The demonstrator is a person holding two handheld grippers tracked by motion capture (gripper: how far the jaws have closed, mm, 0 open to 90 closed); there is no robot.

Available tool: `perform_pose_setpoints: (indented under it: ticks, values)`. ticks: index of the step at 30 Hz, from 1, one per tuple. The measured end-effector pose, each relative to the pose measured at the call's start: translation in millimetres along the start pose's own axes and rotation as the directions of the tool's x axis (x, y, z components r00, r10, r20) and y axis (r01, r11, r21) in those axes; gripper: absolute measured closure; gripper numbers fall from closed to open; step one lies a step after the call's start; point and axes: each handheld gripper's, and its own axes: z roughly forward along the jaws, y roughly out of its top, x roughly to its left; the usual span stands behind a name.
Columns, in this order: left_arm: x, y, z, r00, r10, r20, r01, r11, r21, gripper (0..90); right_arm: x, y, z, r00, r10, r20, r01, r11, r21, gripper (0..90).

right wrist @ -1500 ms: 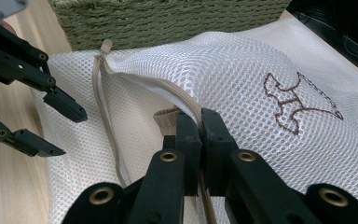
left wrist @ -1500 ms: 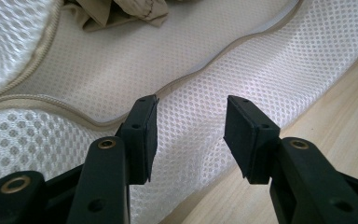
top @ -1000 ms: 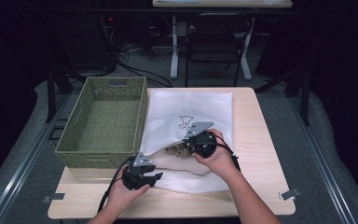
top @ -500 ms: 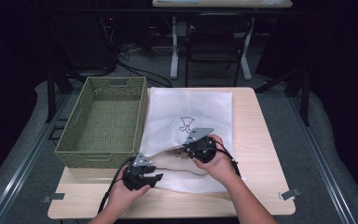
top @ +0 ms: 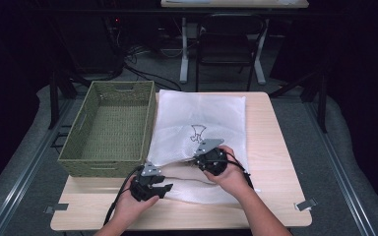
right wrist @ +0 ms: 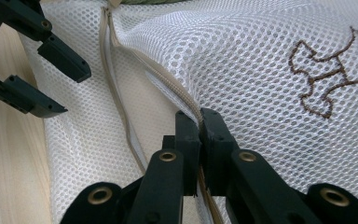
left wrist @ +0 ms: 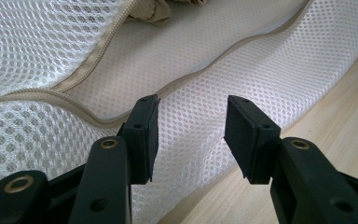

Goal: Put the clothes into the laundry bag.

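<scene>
Holding the mesh laundry bag (top: 202, 115) open at frame centre, the right gripper (right wrist: 199, 122) pinches its upper zipper edge (right wrist: 168, 84); the left gripper (left wrist: 191, 133), jaws apart, should next clamp the lower edge.

Basket (top: 109, 129) walls off left (right tabletop (top: 270, 147) bare).

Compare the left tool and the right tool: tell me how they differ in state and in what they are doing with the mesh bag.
The left tool stands open with a gap between its jaws; the right tool is shut. The left tool grips nothing, its jaws poised over the lower zipper edge of the white mesh bag; the right tool pinches the bag's upper zipper edge. The left tool sits near the table's front edge; the right lies farther in. Both are black, hand-held, and at the bag's opening.
</scene>
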Motion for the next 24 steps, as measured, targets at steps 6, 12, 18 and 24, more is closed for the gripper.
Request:
perform_pose_setpoints:
  ticks: [6, 12, 18, 24]
  values:
    - [-0.9, -0.3, 1.3, 0.9999, 0.015, -0.001, -0.015, 0.9998, 0.010, 54.8, 1.0, -5.4, 5.7, 1.0000, 0.004, -0.009, -0.004, 1.000, 0.020, 86.8]
    - [-2.3, -0.7, 2.0, 0.9997, 0.024, -0.007, -0.024, 0.9997, 0.009, 54.7, 1.4, -9.8, 10.8, 0.9999, 0.003, -0.012, -0.002, 0.999, 0.042, 87.3]
    - [-2.3, -0.8, 2.4, 0.9999, 0.016, -0.005, -0.016, 0.9998, 0.007, 54.6, 1.5, -13.6, 14.3, 0.9999, 0.005, -0.012, -0.004, 0.999, 0.050, 87.9]
    - [-2.4, -0.9, 2.5, 0.9999, 0.015, -0.003, -0.015, 0.9998, 0.012, 54.5, 3.8, -16.9, 19.8, 0.9998, -0.008, -0.016, 0.009, 0.997, 0.075, 87.9]
